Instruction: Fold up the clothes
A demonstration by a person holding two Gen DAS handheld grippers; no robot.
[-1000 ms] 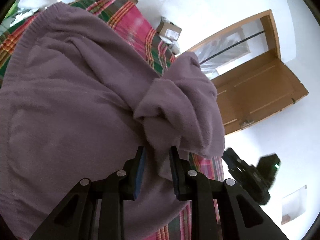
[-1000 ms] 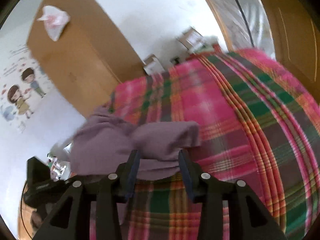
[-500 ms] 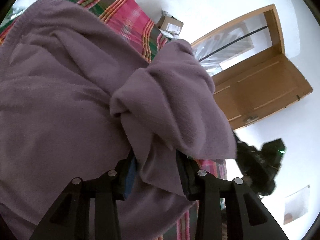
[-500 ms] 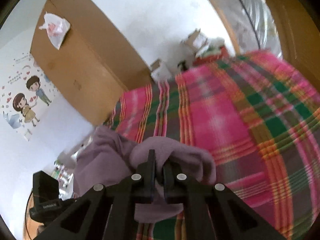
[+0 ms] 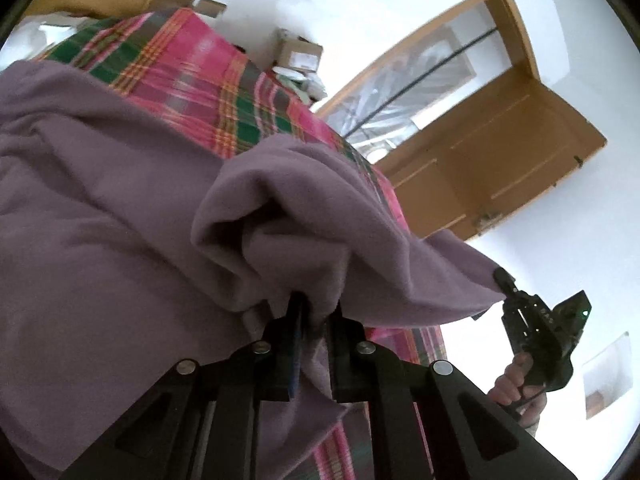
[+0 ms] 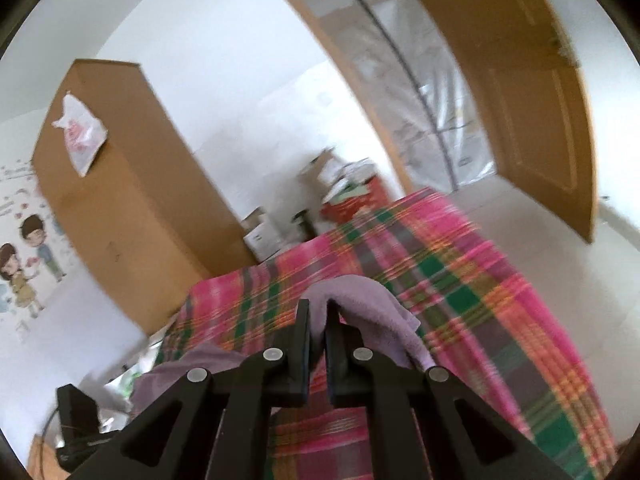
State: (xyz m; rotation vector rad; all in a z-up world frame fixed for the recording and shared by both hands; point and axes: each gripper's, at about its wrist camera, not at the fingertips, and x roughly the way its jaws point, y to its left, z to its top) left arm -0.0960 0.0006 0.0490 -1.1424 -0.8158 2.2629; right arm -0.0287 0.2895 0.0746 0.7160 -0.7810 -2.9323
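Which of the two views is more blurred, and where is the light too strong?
Right wrist view: motion blur smears the plaid bedspread and door. Left wrist view: sharper, purple garment crisp, but the white wall is overexposed. Both show fisheye bending.

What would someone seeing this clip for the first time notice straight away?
The purple sweater fills the left wrist view, bunched and lifted off the bright pink and green plaid blanket. Both the left gripper and the right gripper have their jaws shut on folds of it. Behind, an open wooden door and a tall wooden wardrobe stand against white walls.
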